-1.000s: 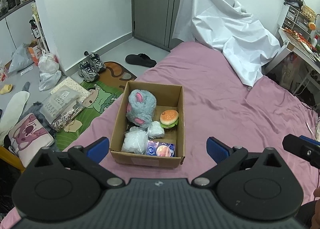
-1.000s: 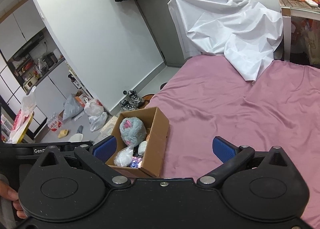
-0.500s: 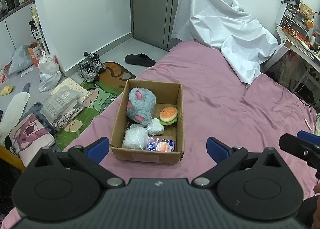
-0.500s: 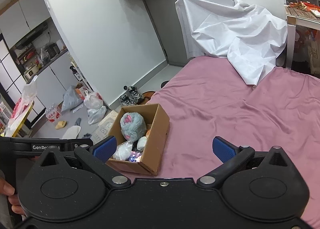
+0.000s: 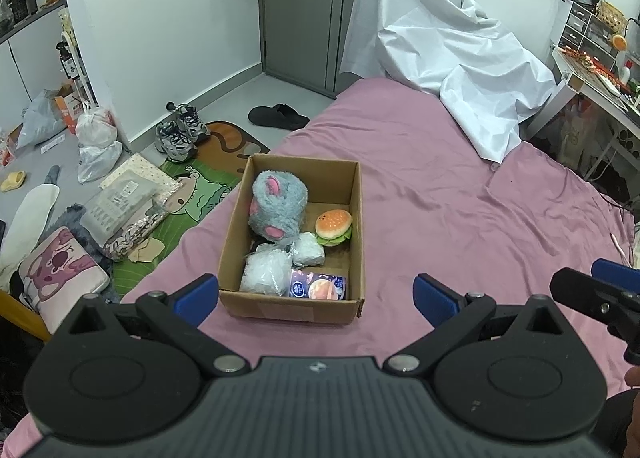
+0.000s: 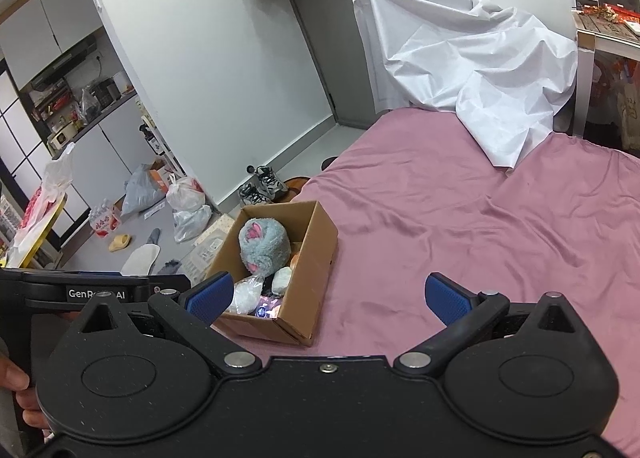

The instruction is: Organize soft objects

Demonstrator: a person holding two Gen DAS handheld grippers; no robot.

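Cardboard box [image 5: 292, 304] now slightly farther off.

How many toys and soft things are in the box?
5: grey plush at the back left, burger right, two plastic-wrapped bundles in the middle, tissue pack in front. More may hide underneath.

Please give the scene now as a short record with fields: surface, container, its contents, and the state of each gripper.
surface: pink bed
container: open cardboard box on the bed
contents: grey plush, burger toy, two white bundles, tissue pack
left gripper: open, empty, above the bed near the box
right gripper: open, empty
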